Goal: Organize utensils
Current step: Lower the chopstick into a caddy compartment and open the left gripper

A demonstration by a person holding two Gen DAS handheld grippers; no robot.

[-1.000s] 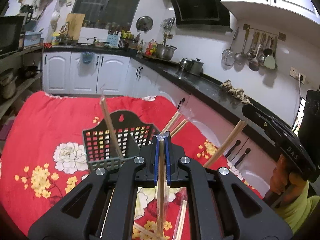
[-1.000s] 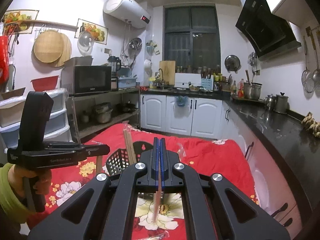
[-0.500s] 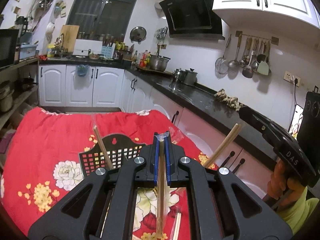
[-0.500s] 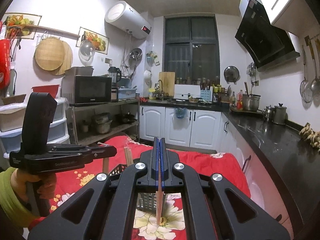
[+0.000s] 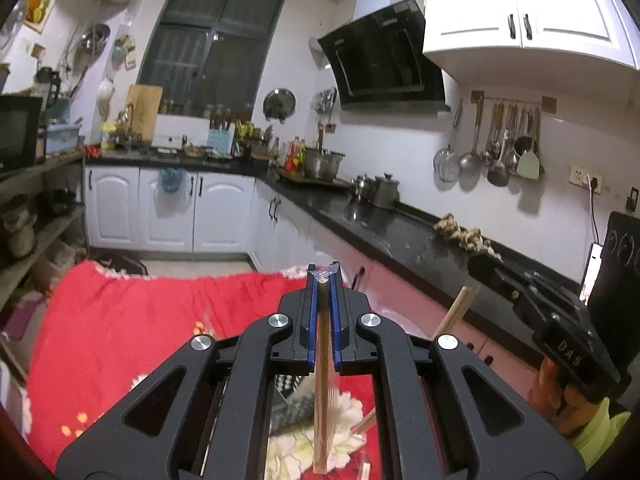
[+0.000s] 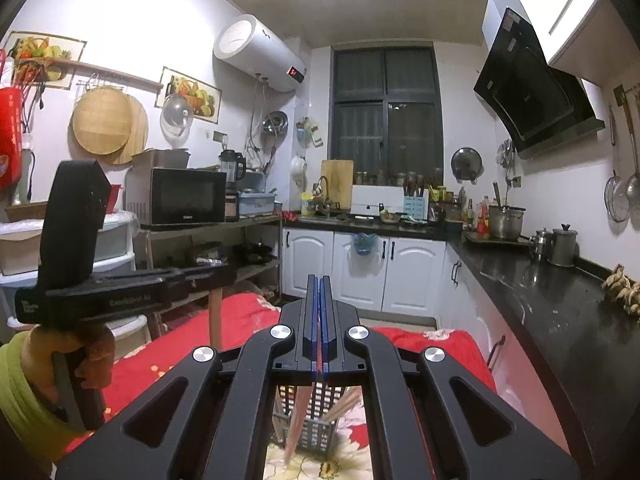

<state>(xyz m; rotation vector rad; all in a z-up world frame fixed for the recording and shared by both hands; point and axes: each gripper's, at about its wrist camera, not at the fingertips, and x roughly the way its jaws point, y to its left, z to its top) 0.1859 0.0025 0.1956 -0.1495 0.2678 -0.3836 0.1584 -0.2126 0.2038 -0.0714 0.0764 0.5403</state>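
Gripping a wrapped chopstick pair [image 5: 322,380], left gripper [image 5: 323,280] clamped, level above the red tablecloth [image 5: 120,328]; right gripper [image 6: 319,284] pinching one chopstick [image 6: 298,420], over the basket [image 6: 312,420]

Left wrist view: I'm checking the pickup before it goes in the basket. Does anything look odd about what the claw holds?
Yes. The left claw is shut on a chopstick that is still in its clear plastic sleeve, which sticks out crumpled past the fingertips.
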